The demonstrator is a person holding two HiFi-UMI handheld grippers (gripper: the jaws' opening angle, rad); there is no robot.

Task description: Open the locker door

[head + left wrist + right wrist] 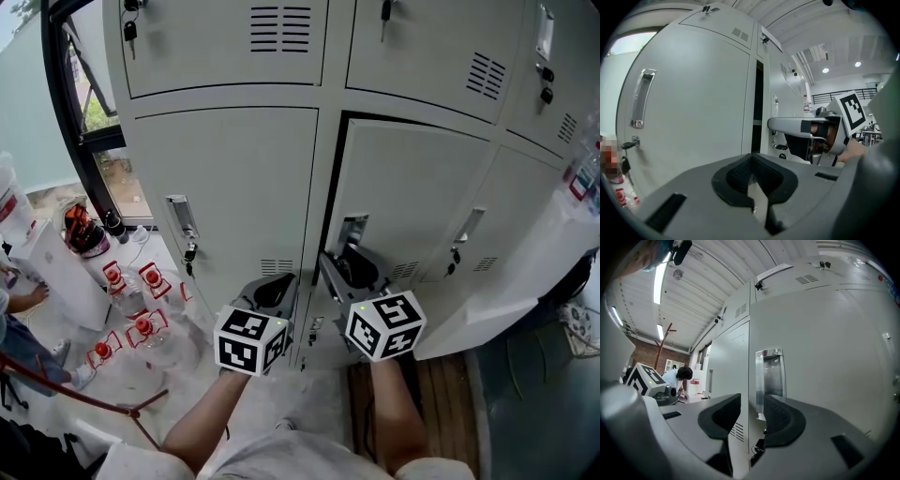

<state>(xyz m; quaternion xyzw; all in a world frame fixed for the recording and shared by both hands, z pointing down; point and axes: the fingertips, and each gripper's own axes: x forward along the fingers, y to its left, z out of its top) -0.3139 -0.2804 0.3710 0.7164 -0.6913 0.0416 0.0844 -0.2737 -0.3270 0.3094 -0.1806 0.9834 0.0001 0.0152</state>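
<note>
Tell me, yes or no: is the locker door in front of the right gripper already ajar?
Yes, the head view shows a dark gap along the top and left edge of that locker door.

Locker door (403, 197): smooth painted sheet metal, pale grey with a soft satin sheen. Its recessed handle (769, 376) is polished, mirror-bright metal. The right tongs (751, 416) facing the door are matt grey plastic with black ribbed rubbery pads (783, 418). Below the door lie brown wooden floorboards (450, 398).

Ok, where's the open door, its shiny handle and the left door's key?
open door (412, 187): head view, its flat front.
shiny handle (769, 376): right gripper view, its recessed middle.
left door's key (189, 253): head view, its dark body.
</note>
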